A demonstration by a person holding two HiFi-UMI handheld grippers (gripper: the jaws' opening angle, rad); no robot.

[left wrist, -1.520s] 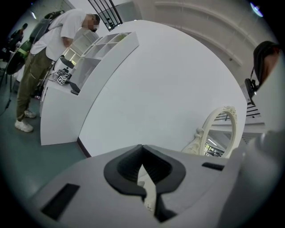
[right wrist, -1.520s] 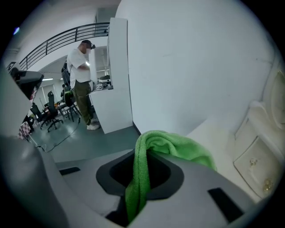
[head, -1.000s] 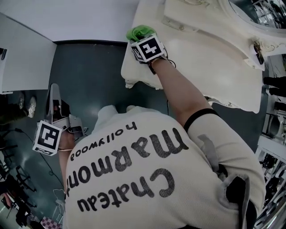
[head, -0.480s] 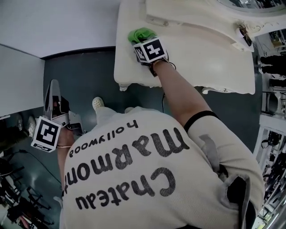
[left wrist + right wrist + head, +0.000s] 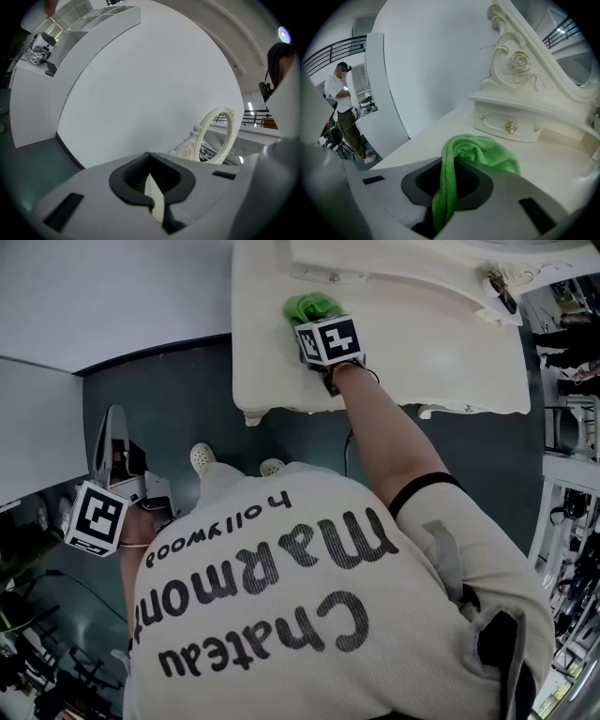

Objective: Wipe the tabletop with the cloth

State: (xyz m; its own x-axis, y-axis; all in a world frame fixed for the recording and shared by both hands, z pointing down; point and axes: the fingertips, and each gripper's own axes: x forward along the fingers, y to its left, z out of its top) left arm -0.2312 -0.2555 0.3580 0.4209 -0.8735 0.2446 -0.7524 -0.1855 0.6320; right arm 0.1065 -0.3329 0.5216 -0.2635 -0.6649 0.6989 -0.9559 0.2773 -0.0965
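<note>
The green cloth (image 5: 312, 307) lies bunched on the cream tabletop (image 5: 422, 343), near its left end and just in front of the drawer box. My right gripper (image 5: 319, 324) is shut on the cloth and presses it to the surface. In the right gripper view, a fold of the green cloth (image 5: 487, 152) runs down between the jaws of the right gripper (image 5: 449, 185). My left gripper (image 5: 112, 427) hangs low at the person's left side over the floor, away from the table. In its own view the left gripper (image 5: 152, 187) has its jaws together and holds nothing.
A low drawer box (image 5: 511, 124) and an ornate mirror frame (image 5: 520, 61) stand at the back of the table. The table's left front corner (image 5: 248, 409) is close to the cloth. White curved walls (image 5: 112, 296) rise beyond the dark floor (image 5: 159, 399). A person (image 5: 344, 108) stands far off.
The right gripper has slid the cloth rightward, away from the table's left edge and further onto the top. The left gripper has stayed at the person's side.
</note>
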